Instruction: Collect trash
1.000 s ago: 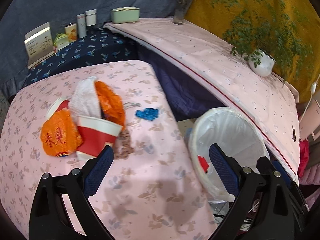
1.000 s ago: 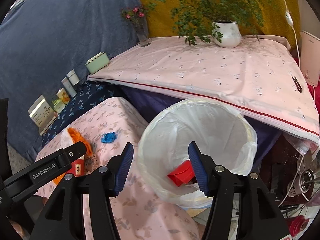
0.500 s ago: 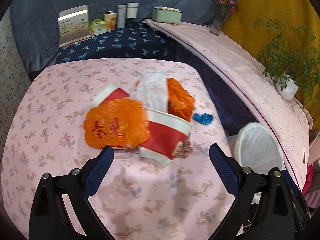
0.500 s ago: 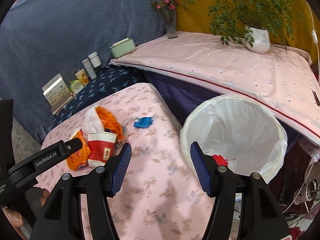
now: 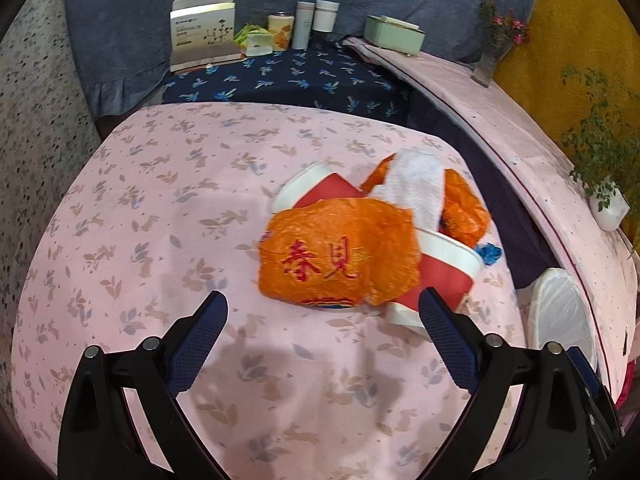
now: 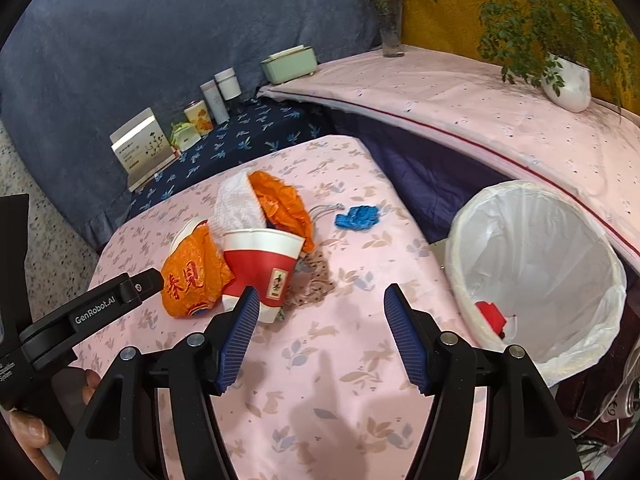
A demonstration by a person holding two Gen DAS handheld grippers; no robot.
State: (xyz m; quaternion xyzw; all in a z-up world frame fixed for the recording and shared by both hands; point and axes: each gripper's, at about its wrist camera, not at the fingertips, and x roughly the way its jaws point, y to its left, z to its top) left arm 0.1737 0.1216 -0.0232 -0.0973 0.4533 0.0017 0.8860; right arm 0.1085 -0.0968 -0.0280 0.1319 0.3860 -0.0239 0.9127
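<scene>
Right wrist view — the right hand-held gripper [image 6: 320, 332] has just been opening, nothing inside. Left hand-held gripper [image 5: 324, 332] is spread wide below the orange bag [image 5: 340, 260] on the counter [image 5: 160, 240].

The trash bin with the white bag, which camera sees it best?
The right wrist view. There the trash bin shows its whole open mouth, with a red scrap at the bottom. The left wrist view catches only a slice of it at the right edge, behind a finger of the left gripper.
</scene>
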